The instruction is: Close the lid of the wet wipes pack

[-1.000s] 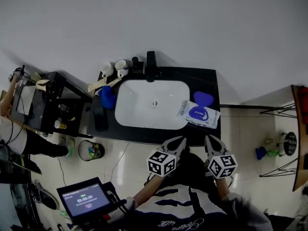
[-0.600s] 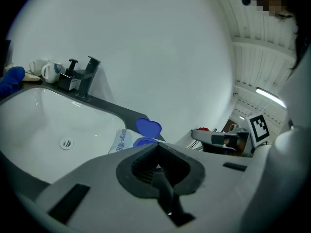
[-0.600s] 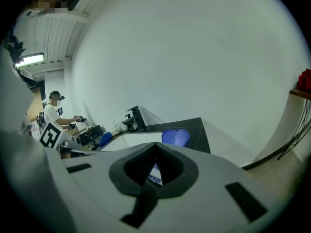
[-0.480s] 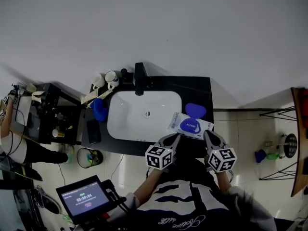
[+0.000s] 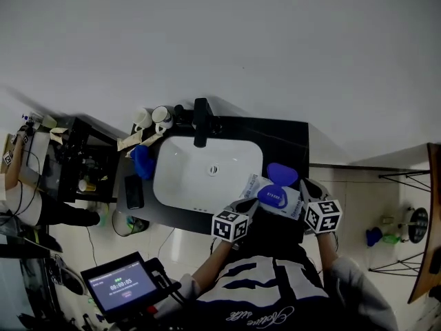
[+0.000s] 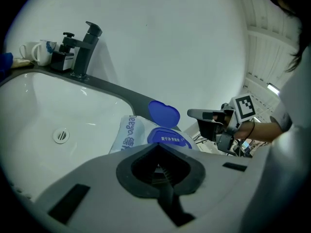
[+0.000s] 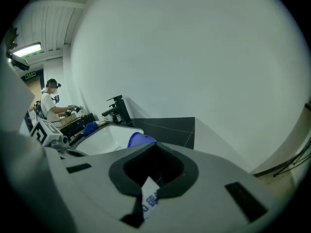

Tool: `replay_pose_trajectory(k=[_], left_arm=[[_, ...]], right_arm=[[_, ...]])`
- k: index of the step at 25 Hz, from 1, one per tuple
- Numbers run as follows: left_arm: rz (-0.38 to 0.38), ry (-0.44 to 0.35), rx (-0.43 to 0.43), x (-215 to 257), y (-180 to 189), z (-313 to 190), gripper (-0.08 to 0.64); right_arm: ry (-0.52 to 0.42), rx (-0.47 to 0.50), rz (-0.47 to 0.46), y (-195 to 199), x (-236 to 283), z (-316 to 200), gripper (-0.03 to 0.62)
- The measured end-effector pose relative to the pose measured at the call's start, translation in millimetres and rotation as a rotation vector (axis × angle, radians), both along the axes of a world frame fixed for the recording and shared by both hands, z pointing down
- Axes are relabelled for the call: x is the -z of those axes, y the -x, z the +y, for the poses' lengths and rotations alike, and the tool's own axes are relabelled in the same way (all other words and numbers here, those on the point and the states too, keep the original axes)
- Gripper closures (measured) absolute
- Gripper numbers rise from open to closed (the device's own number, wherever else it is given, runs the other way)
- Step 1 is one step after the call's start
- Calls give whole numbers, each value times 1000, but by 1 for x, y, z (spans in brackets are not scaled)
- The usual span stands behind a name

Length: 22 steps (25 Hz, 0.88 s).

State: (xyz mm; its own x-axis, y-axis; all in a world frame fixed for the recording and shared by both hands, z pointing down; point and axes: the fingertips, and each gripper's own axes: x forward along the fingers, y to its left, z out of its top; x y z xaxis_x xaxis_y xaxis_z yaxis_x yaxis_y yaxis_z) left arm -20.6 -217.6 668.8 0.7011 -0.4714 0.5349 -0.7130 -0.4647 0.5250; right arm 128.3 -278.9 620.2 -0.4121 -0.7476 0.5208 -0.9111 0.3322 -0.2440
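The wet wipes pack point(image 5: 270, 197), white with a blue label, lies on the black counter point(image 5: 293, 138) to the right of the sink. Its blue lid point(image 5: 281, 174) stands open behind the label. My right gripper point(image 5: 304, 187) is at the pack's right end. In the right gripper view a strip of the pack point(image 7: 148, 198) shows pinched in the narrow gap of the jaws. My left gripper point(image 5: 249, 203) is at the pack's near-left corner, jaws closed with nothing in them. The left gripper view shows the pack point(image 6: 133, 132), the raised lid point(image 6: 164, 113) and the right gripper point(image 6: 192, 114).
A white sink point(image 5: 180, 188) with a black faucet point(image 5: 201, 121) fills the counter's middle. Two cups point(image 5: 153, 116) and a blue cloth point(image 5: 142, 160) sit at its left. A bin point(image 5: 128, 223), a timer tablet point(image 5: 121, 284) and a side table point(image 5: 76, 164) are at the left.
My right gripper has moved forward from the counter's front edge onto the pack's right end. The left gripper has come closer to the pack's near corner. The head view has shifted.
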Motion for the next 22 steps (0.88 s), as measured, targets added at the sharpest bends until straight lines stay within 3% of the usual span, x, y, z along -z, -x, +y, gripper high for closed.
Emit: replay_pose_trajectory(k=[10,17,22], left_arm=[[-27,7,-25,1,-5,0,560],[-32,10,-39,1,-7,1,560],[-32,17,-40,-1,-4,2,560]], right_arm=[[88,90,65,-8,-34,-30,594],[56,139,-21,12,-11,-5,594],[61,235,19,35,-10,30,594]])
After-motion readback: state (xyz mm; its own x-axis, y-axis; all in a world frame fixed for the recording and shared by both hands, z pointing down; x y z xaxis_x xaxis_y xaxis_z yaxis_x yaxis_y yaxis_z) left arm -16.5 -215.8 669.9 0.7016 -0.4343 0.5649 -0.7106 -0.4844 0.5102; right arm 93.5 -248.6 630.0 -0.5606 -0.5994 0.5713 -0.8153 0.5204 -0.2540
